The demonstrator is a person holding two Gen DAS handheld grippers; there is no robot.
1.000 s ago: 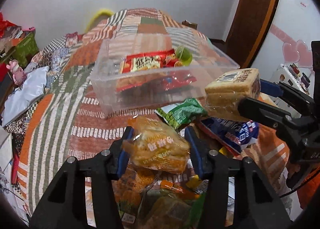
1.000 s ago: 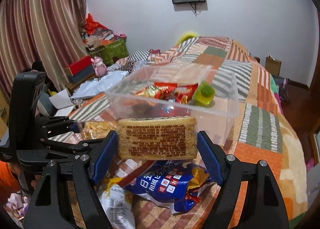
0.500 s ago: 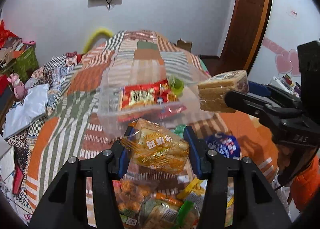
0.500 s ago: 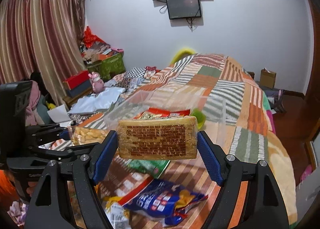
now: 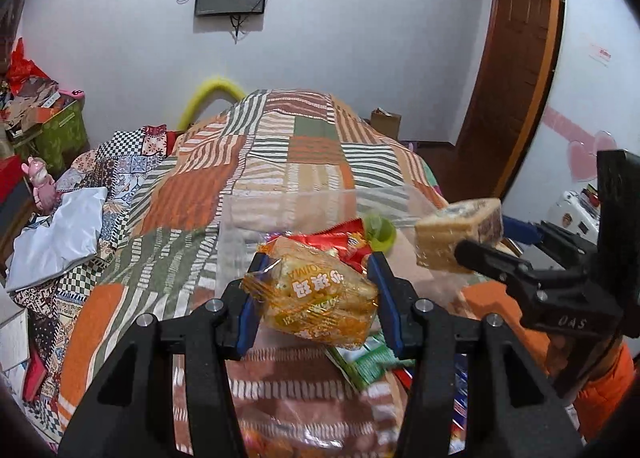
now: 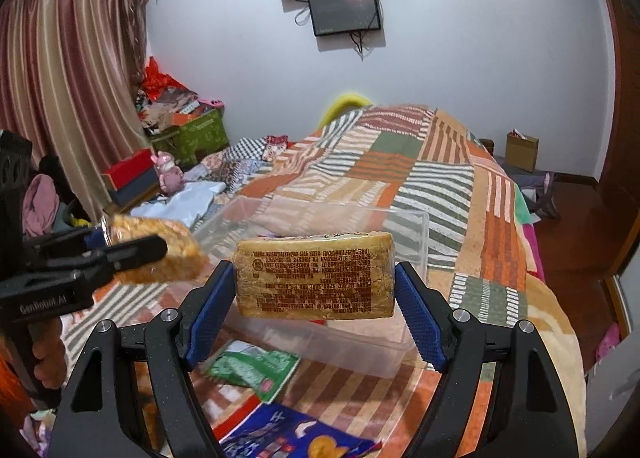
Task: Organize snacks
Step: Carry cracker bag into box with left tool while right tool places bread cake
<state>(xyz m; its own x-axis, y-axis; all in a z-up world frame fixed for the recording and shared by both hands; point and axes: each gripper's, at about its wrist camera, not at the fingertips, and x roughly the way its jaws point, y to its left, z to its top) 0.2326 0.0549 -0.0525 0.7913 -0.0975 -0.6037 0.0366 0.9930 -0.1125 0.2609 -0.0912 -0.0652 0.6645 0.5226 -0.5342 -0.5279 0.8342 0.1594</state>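
My left gripper is shut on an orange-yellow wrapped snack cake, held in the air just in front of a clear plastic bin on the patchwork bed. Red snack packs and a green cup lie in the bin. My right gripper is shut on a tan wrapped cake block with printed text, held above the bin's near wall. In the left wrist view the same block hangs at the right. In the right wrist view the left gripper's snack cake shows at the left.
Loose packets lie on the bed in front of the bin: a green one and a blue one. Clutter, boxes and a pink toy line the left side. A wooden door stands at the right, with screens on the far wall.
Both grippers have risen and moved toward the bin with their cakes still held. The bin now sits lower in both views, behind the held snacks.
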